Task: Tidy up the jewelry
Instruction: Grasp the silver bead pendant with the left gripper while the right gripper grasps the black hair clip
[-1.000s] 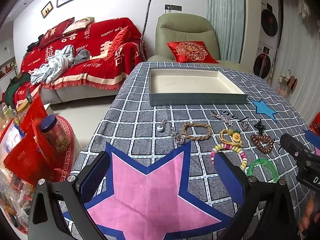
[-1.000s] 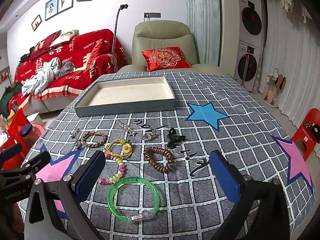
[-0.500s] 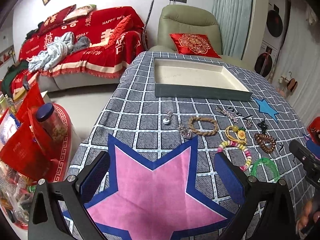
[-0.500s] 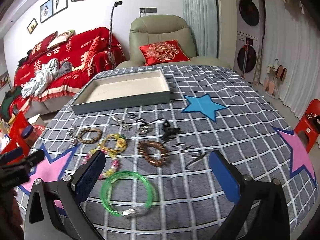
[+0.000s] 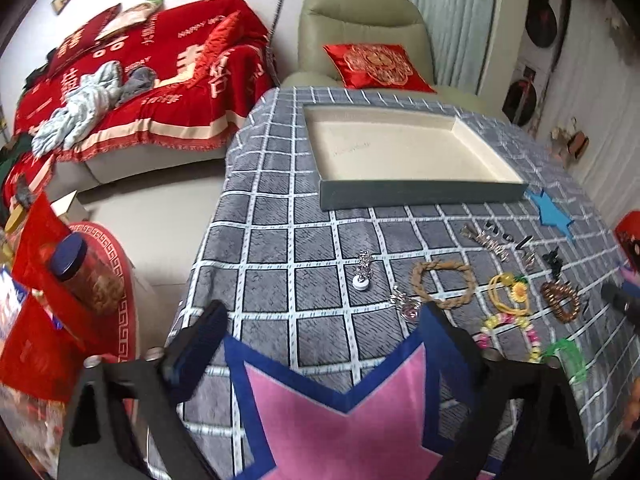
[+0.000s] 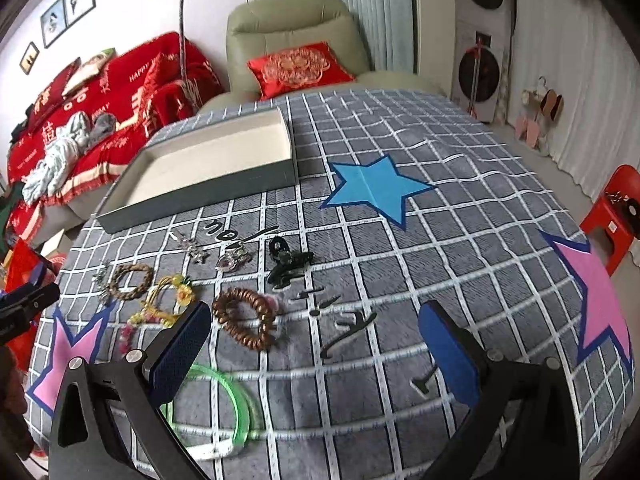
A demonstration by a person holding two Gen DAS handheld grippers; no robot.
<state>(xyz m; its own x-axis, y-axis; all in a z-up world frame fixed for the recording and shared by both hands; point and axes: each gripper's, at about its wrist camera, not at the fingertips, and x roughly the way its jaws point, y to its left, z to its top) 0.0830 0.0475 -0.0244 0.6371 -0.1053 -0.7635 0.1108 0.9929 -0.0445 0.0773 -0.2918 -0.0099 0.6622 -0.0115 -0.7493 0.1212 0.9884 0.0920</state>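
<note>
Jewelry pieces, among them a brown wooden bead bracelet [image 6: 245,322] and translucent green plastic bangle [image 6: 224,402], lie scattered at lower left of the right wrist view; both the left gripper [image 5: 320,344] and right gripper [image 6: 314,344] hover released.

White lettering on the red sofa throw [image 6: 132,84] reads "HAPPY WE…", the rest lost in a fold, beside large white Chinese characters too distorted to read with certainty. Smaller white words on the same throw blur out. The black calligraphy strokes [image 6: 348,328] on the grey checked tablecloth [image 6: 460,208] remain illegible.
</note>
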